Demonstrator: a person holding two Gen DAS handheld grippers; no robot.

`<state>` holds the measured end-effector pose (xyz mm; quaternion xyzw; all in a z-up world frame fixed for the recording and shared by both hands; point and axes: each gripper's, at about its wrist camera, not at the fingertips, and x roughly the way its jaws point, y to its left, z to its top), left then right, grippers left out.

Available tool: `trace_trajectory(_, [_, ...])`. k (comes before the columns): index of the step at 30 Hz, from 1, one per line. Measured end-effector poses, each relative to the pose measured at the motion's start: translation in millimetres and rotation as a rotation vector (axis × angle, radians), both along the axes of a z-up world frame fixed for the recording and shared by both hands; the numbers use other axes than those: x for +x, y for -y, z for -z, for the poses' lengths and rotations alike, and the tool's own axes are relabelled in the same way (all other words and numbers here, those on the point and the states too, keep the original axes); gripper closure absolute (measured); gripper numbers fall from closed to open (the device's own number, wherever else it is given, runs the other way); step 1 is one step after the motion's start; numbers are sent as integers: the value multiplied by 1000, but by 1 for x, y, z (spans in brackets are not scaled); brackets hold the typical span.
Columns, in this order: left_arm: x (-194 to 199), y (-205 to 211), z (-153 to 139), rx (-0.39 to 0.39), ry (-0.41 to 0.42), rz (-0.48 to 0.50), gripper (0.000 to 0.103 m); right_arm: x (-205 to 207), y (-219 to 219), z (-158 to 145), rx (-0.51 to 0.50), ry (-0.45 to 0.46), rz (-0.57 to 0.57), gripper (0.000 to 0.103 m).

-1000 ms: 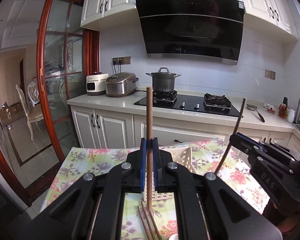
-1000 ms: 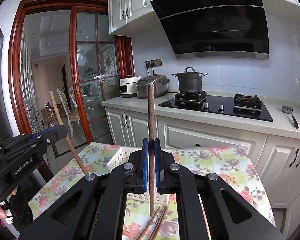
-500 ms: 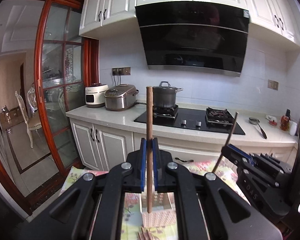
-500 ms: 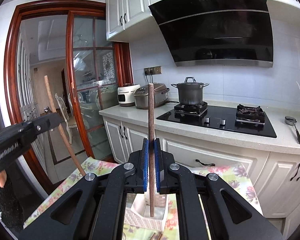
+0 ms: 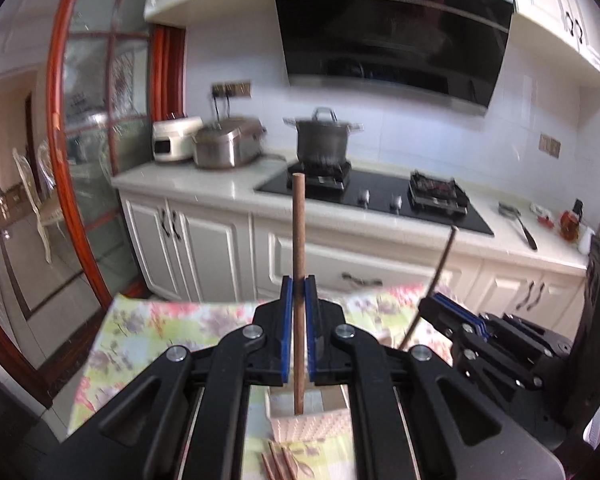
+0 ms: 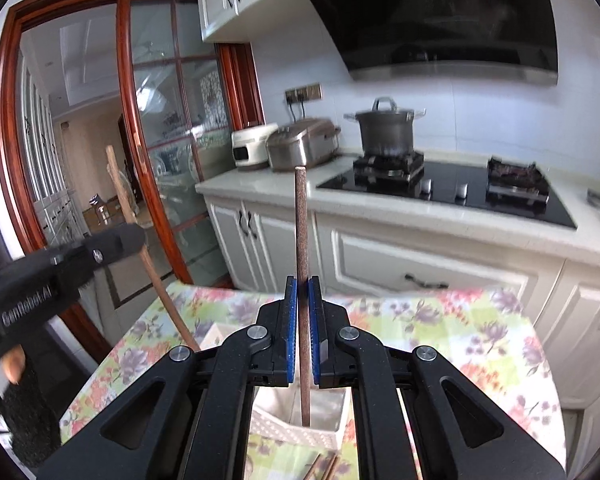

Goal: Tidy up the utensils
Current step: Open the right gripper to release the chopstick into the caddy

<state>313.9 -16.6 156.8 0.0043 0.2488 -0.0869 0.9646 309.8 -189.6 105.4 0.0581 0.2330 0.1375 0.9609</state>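
My left gripper (image 5: 299, 285) is shut on a brown chopstick (image 5: 299, 224) that stands upright, its lower end over a white perforated basket (image 5: 312, 416). My right gripper (image 6: 303, 285) is shut on a second upright chopstick (image 6: 301, 232); its lower tip reaches into the basket's (image 6: 292, 428) opening. Each view catches the other gripper alongside: the right gripper (image 5: 434, 306) with its slanted chopstick (image 5: 440, 268), and the left gripper (image 6: 134, 236) with its chopstick (image 6: 156, 280). Loose chopsticks (image 5: 278, 464) lie on the floral tablecloth (image 5: 148, 332) in front of the basket.
Beyond the table runs a white kitchen counter (image 5: 228, 196) with a black hob, a steel pot (image 5: 322, 140) and two rice cookers (image 5: 228, 148). A red-framed glass door (image 6: 172, 140) stands at the left. A person's hand (image 6: 12, 364) shows at the lower left of the right wrist view.
Both grippers have moved forward toward the counter, each keeping its chopstick. The basket, earlier beyond the fingertips, now lies beneath them, and the counter looms larger.
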Motion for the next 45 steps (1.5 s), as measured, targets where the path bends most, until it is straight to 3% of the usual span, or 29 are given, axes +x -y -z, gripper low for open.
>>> trace_trajectory(4, [9,4,22,38,-51,6,97,12,-7,15,-20,-53,3,96])
trace_trajectory(8, [22,-1,45,24,-91,-25,95,31,-9,37,-1,-115,27,92])
trace_trajectory(10, [25,-4,53,20,-97,-38,80,37,-8,46,3,-135,33,86])
trace_trajectory(12, [26,-10,58,20,-86,-60,66,41,-5,53,8,-142,41,71])
trace_trajectory(17, [25,-25,66,14,-66,-106,51,41,7,63,17,-146,61,71])
trace_trajectory(22, [11,-42,71,-7,-14,-178,22,31,13,65,-2,-130,75,71])
trace_trajectory(25, [-1,-52,75,-25,9,-214,14,18,16,65,-11,-113,80,71])
trace_trajectory(29, [-20,-63,86,-44,-1,-228,9,-4,18,69,-34,-98,85,71])
trace_trajectory(32, [-38,-63,97,-16,-7,-227,8,-25,17,78,-48,-98,83,71])
trace_trajectory(36, [-58,-62,115,15,-28,-229,8,-48,17,95,-56,-124,78,71])
trace_trajectory(45, [-87,-72,151,-14,-89,-246,8,-82,13,128,-59,-188,64,71])
